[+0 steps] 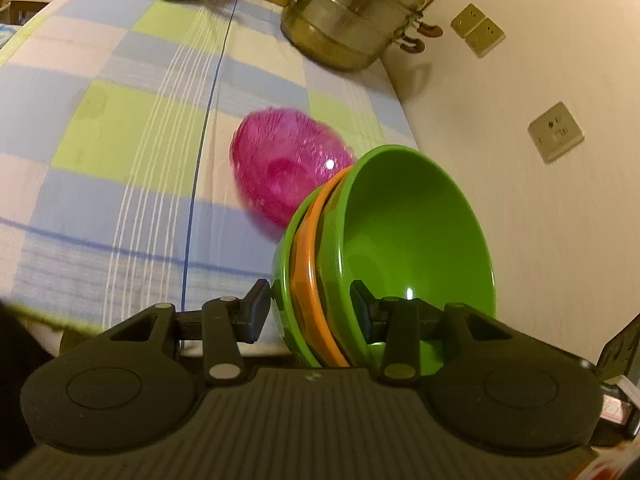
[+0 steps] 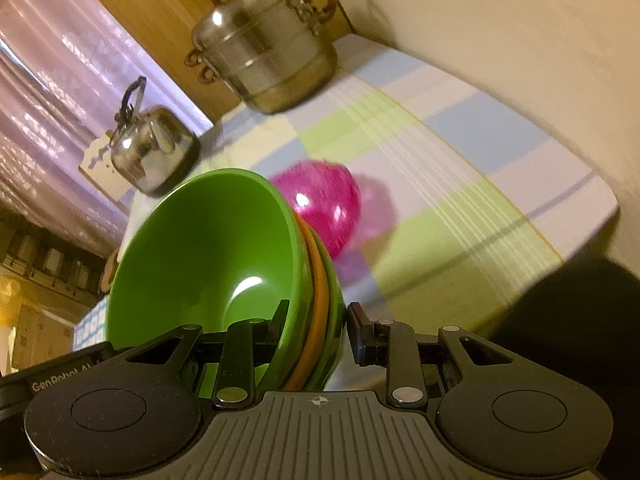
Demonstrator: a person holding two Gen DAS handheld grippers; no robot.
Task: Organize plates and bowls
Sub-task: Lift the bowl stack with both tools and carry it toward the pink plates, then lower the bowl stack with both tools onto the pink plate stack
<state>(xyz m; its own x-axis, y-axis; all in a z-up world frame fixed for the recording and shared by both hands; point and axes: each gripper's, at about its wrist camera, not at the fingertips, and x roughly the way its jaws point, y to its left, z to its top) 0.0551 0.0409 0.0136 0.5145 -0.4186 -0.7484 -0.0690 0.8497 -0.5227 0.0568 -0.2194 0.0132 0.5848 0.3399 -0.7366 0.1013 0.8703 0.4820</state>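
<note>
A: Start with the biggest thing. The table point(image 1: 120, 128) under its checked cloth fills the left and middle of the left wrist view, with the steamer pot point(image 1: 352, 20) at the top and a kettle point(image 2: 154, 152) at middle left of the right wrist view.

B: And the stack of bowls point(image 1: 384, 256)?

A: Lower centre-right of the left view, lower centre-left of the right one. Green bowl innermost, an orange one, then another green, nested and held up off the cloth between both tools.

B: Gripped how?

A: The left gripper point(image 1: 308, 312) pinches the near rims, one finger inside the top bowl and one outside the stack. The right gripper point(image 2: 316, 330) does the same on the opposite edge of the stack.

B: How will it handle?

A: I'd judge it light, stiff plastic, glossy and so slippery. The rim is the only sensible hold, and a two-sided pinch stops the bowls sliding apart.

B: Which way does it point?

A: Round, so no long axis. In each view the rims run steeply up the frame and the mouth faces sideways.

B: Smallest?

A: The pink bowl point(image 1: 288, 168), blurred, lying on the cloth just beyond the stack
</note>
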